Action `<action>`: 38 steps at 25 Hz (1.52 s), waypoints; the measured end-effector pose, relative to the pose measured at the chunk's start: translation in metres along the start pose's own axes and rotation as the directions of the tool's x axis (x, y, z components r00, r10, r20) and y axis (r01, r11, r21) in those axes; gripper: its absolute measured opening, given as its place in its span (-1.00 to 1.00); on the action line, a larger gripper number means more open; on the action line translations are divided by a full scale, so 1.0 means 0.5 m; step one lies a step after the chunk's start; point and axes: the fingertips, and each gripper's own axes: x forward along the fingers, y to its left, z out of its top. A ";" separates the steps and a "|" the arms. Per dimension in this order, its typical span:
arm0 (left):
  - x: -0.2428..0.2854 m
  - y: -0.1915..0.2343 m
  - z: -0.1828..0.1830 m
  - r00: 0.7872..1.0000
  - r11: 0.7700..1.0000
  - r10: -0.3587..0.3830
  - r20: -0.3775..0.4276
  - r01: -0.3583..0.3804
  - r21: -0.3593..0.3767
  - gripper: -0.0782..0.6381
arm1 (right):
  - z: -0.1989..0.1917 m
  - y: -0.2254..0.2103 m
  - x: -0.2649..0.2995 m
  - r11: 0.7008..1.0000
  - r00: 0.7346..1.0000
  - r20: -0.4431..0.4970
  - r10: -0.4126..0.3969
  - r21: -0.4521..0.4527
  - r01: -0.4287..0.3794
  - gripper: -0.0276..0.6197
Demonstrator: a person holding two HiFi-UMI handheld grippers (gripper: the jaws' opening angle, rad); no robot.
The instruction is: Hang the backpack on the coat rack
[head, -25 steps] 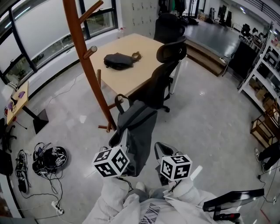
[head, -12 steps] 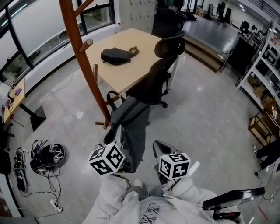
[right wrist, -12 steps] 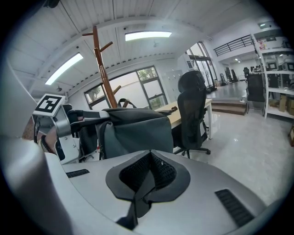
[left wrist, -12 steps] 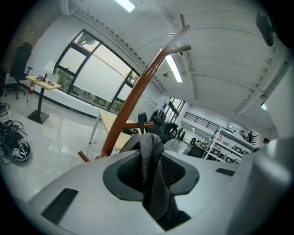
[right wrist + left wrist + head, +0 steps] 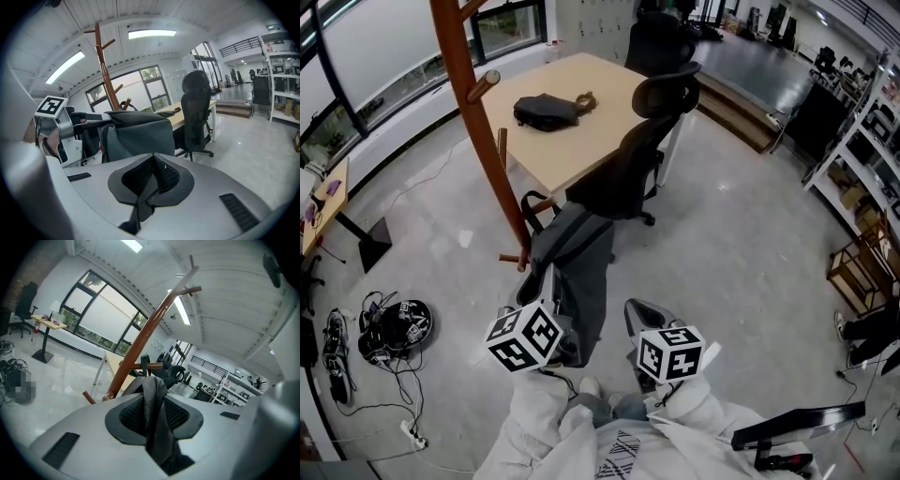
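Observation:
A grey backpack [image 5: 579,265] hangs above the floor between my two grippers, its top handle close to the foot of the brown wooden coat rack [image 5: 476,117]. My left gripper [image 5: 154,423] is shut on a dark webbing strap [image 5: 152,399] of the backpack. In the left gripper view the rack [image 5: 143,341] rises just behind that strap, pegs high up. My right gripper [image 5: 145,187] is shut on another dark strap [image 5: 140,199], with the backpack [image 5: 136,133] right ahead of it. Both marker cubes [image 5: 523,336] show at the bottom of the head view.
A wooden table [image 5: 581,141] stands behind the rack with a black bag [image 5: 546,110] on it. A black office chair [image 5: 633,159] sits close to the backpack's right. Cables and gear [image 5: 389,330] lie on the floor at left. Shelving [image 5: 862,159] lines the right side.
The head view has shifted slightly, so the scene sits a little further left. Both grippers keep their hold, and the backpack stays in about the same place by the rack's foot.

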 end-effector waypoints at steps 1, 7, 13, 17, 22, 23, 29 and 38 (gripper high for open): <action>0.000 0.002 -0.001 1.000 1.000 0.003 0.000 -0.003 -0.003 -0.52 | -0.001 -0.001 0.000 1.000 1.000 -0.003 -0.001 0.000 0.001 -0.88; 0.000 0.012 -0.009 1.000 1.000 0.013 0.005 -0.013 -0.006 -0.52 | -0.008 -0.002 0.004 1.000 1.000 -0.008 -0.001 -0.006 0.001 -0.88; -0.002 0.022 -0.013 1.000 1.000 0.020 0.010 -0.019 -0.016 -0.52 | -0.013 -0.005 0.002 1.000 1.000 -0.016 -0.004 -0.009 0.004 -0.88; -0.003 0.027 -0.019 1.000 1.000 0.019 0.011 -0.019 -0.021 -0.52 | -0.016 -0.004 0.003 1.000 1.000 -0.021 -0.003 -0.012 0.002 -0.88; -0.001 0.034 -0.029 1.000 1.000 0.022 0.008 -0.022 -0.020 -0.52 | -0.015 -0.004 0.004 1.000 1.000 -0.021 -0.001 -0.015 0.001 -0.88; -0.001 0.035 -0.031 1.000 1.000 0.023 0.007 -0.023 -0.020 -0.52 | -0.015 -0.005 0.004 1.000 1.000 -0.022 -0.002 -0.014 0.002 -0.88; 0.002 0.043 -0.044 1.000 1.000 0.023 0.004 -0.023 -0.021 -0.52 | -0.015 -0.002 0.004 1.000 1.000 -0.027 -0.003 -0.020 0.003 -0.88; 0.011 0.066 -0.062 1.000 0.999 0.013 0.014 -0.012 -0.044 -0.52 | -0.027 -0.005 0.007 1.000 0.999 -0.043 -0.006 -0.027 0.005 -0.88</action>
